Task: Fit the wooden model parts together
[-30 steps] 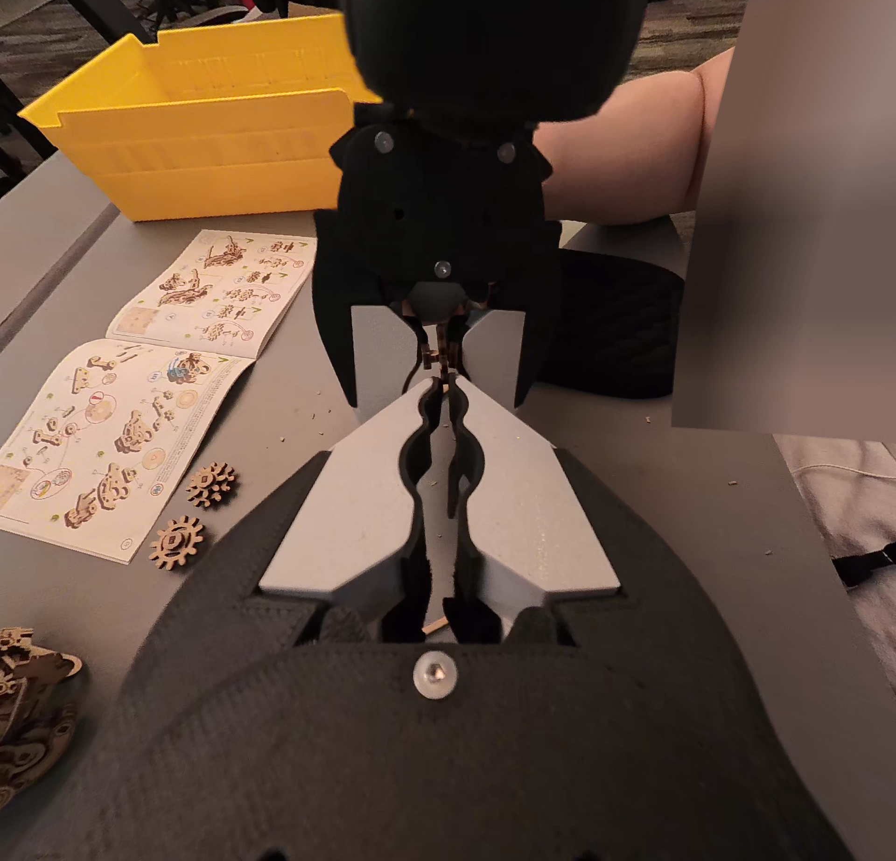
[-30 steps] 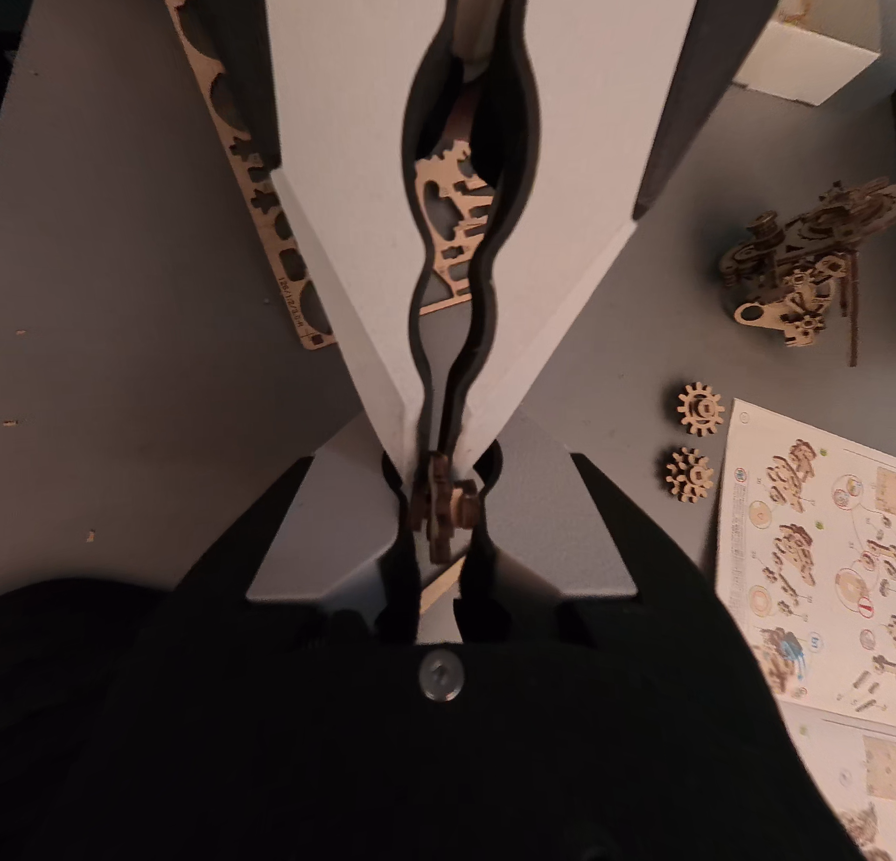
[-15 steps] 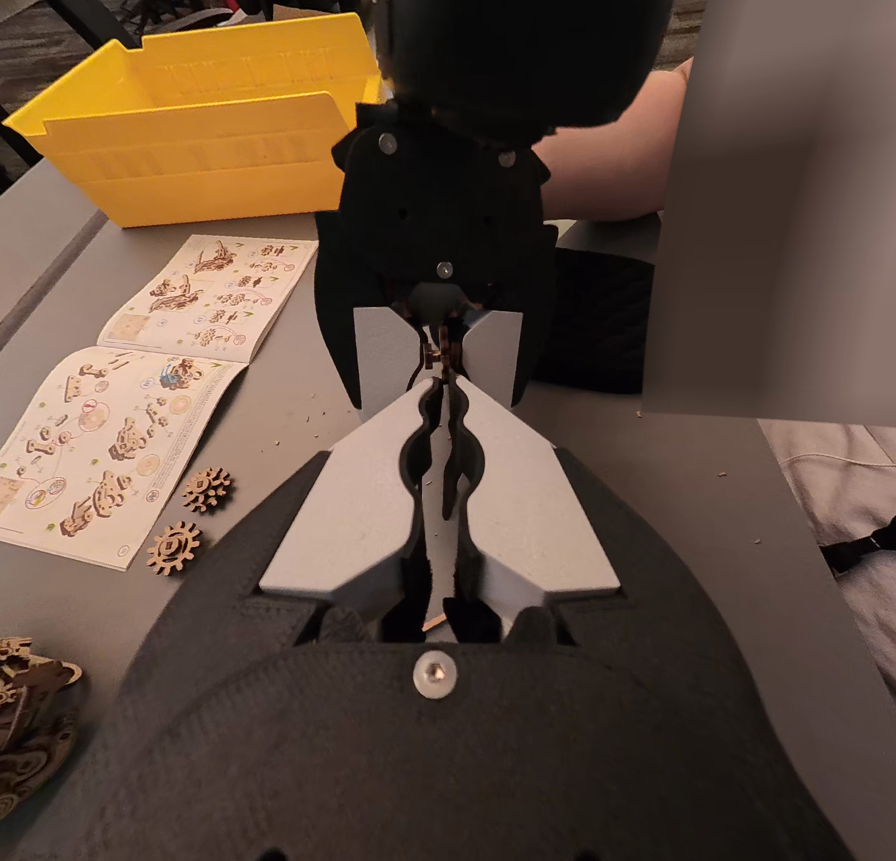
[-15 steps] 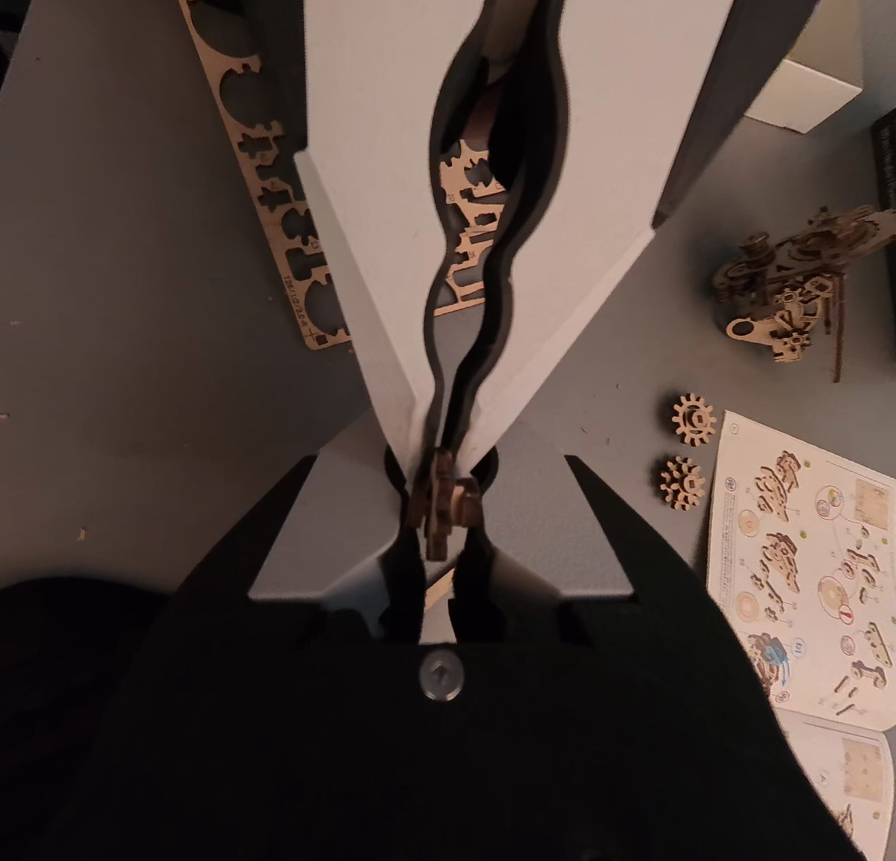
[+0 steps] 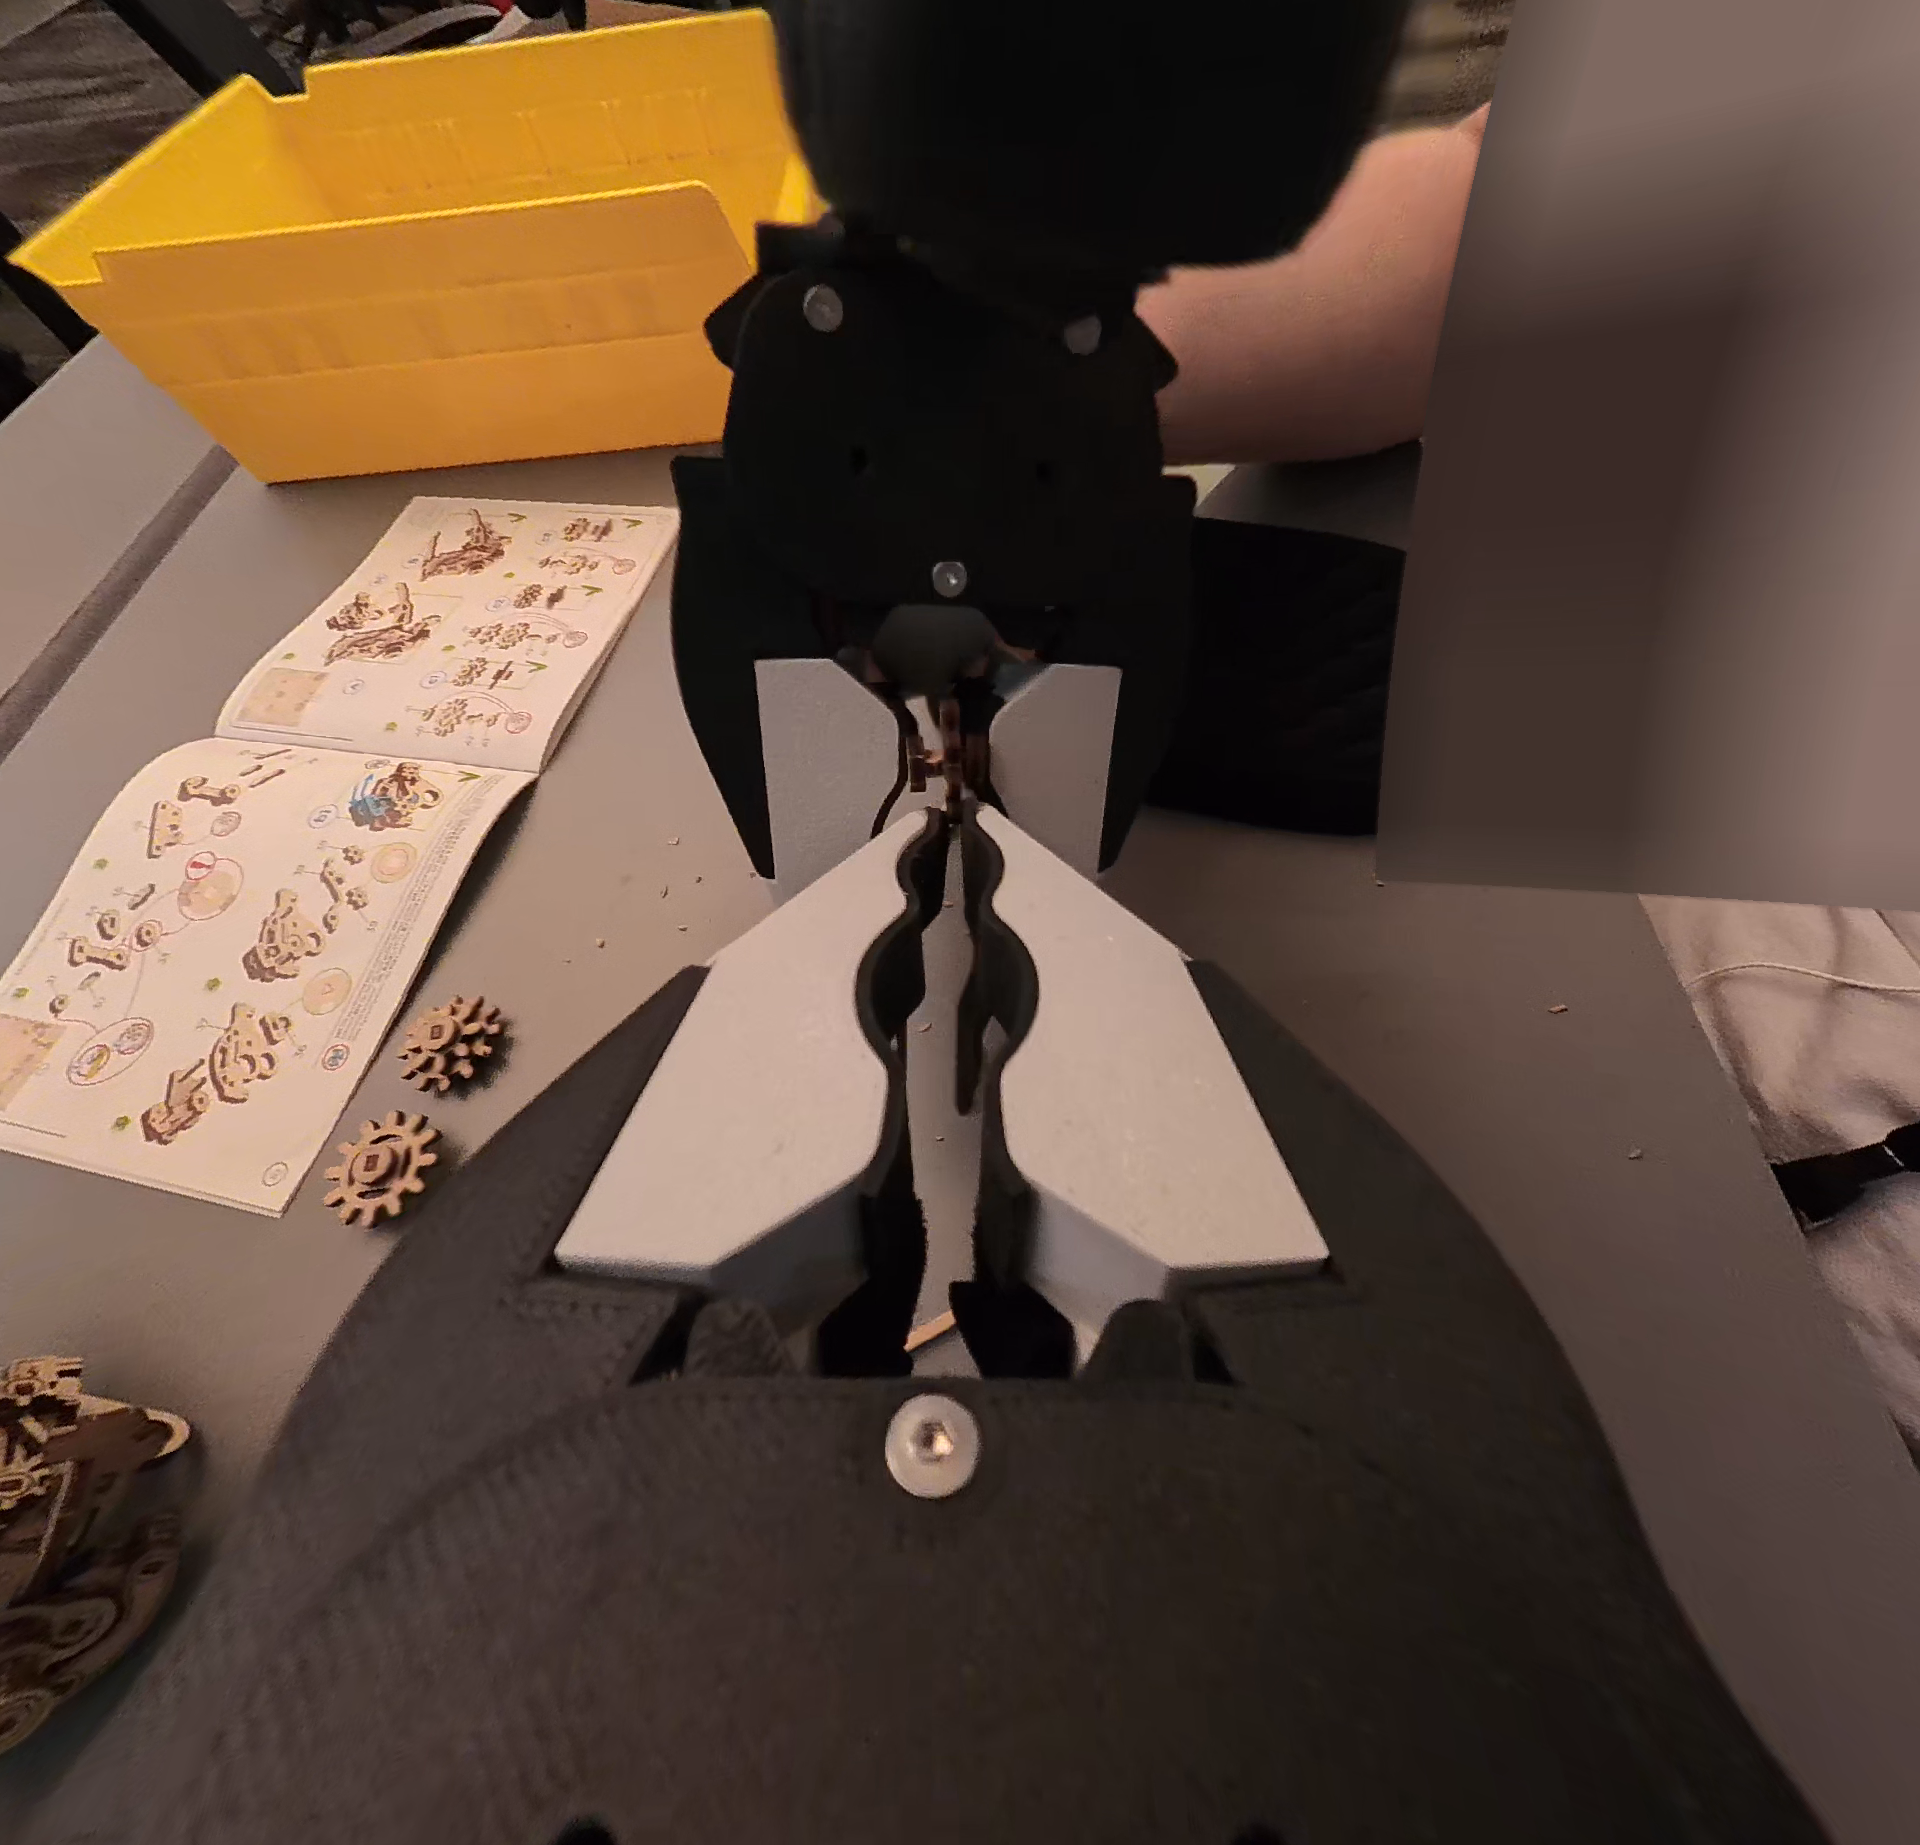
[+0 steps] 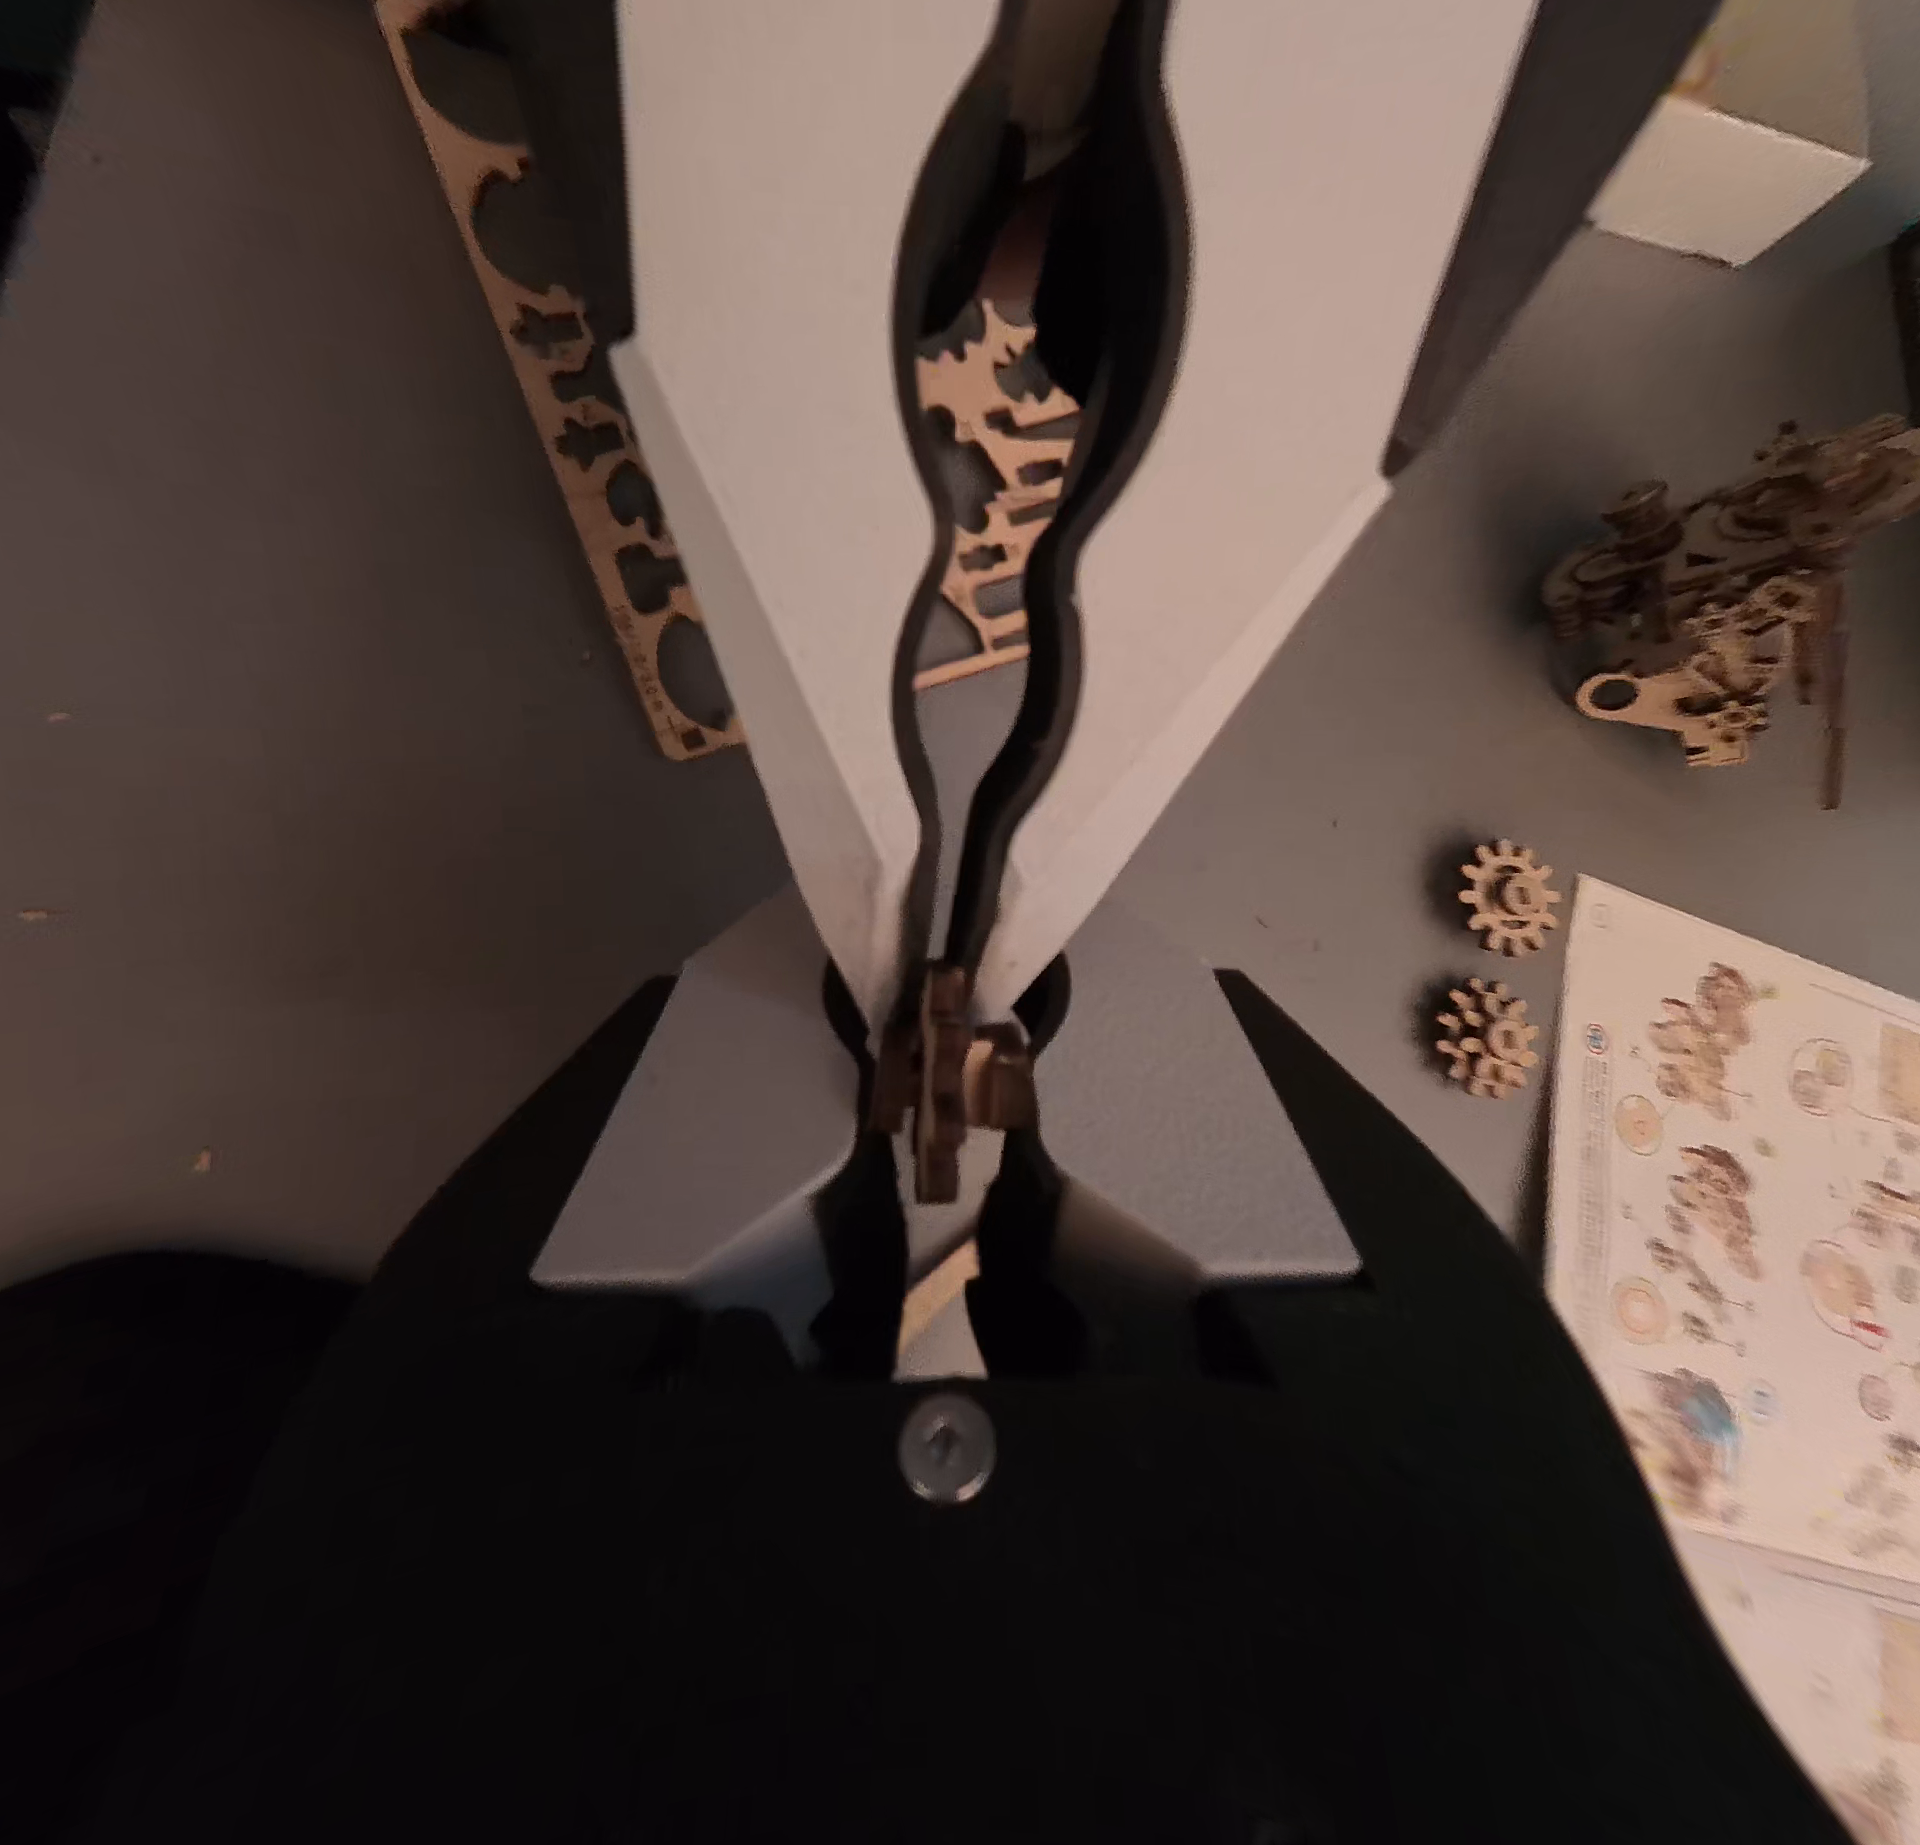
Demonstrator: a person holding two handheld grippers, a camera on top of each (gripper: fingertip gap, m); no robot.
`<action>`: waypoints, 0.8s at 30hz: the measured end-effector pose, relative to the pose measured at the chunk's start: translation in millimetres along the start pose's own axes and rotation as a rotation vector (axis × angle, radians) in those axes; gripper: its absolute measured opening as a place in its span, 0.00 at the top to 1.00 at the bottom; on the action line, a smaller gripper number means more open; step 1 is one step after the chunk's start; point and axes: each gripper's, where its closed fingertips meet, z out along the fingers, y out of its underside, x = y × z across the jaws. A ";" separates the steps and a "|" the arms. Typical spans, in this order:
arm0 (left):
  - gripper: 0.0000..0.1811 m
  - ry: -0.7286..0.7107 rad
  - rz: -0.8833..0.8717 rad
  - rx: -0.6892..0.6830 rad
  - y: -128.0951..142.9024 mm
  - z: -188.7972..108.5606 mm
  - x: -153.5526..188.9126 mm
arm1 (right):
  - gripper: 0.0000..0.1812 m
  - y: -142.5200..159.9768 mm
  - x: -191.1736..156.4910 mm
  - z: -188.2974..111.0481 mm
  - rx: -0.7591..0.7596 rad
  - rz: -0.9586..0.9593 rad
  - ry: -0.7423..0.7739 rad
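My two grippers meet tip to tip above the grey table (image 5: 1403, 1120). My left gripper (image 5: 951, 824) is shut, its tips pinching a small wooden part (image 5: 940, 756). The right gripper (image 5: 940, 793) faces it from above, shut on a wooden gear part. In the right wrist view the left gripper (image 6: 948, 948) comes down from the top. The edge-on gear part (image 6: 940, 1089) sits between my right gripper's dark pads, flanked by two small wooden pieces. The right fingertips are hidden behind the left fingers (image 6: 790, 445). I cannot tell how far the parts are seated.
Two loose gears (image 5: 452, 1042) (image 5: 379, 1167) lie by an open instruction booklet (image 5: 312, 808). A yellow bin (image 5: 416, 320) stands behind. A partly built wooden model (image 6: 1714, 611), a punched-out wooden sheet (image 6: 603, 507) and a white box (image 6: 1725, 174) lie below. A person's arm (image 5: 1330, 341) rests at the back right.
Both grippers stay shut and locked together on the parts. The pair has drifted slightly over the table, so the sheet, gears and booklet have shifted in both views.
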 end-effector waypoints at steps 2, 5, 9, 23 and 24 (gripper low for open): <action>0.99 -0.003 -0.001 0.007 -1.3 -0.6 -0.6 | 0.91 -1.3 -4.9 -1.6 -0.006 0.051 -0.064; 0.99 -0.014 0.034 0.004 -1.8 0.0 0.7 | 0.90 0.7 -5.5 -2.3 -0.021 0.022 -0.053; 0.99 -0.031 0.077 -0.009 -0.4 1.1 0.6 | 0.90 2.4 -4.5 -1.9 -0.037 0.012 -0.036; 1.00 -0.076 0.180 -0.021 -0.5 0.4 -0.6 | 0.91 1.4 -1.6 -5.5 -0.042 -0.008 -0.008; 1.00 -0.082 0.207 -0.023 -0.3 0.7 -0.3 | 0.91 0.9 -0.2 -5.6 -0.042 -0.027 0.012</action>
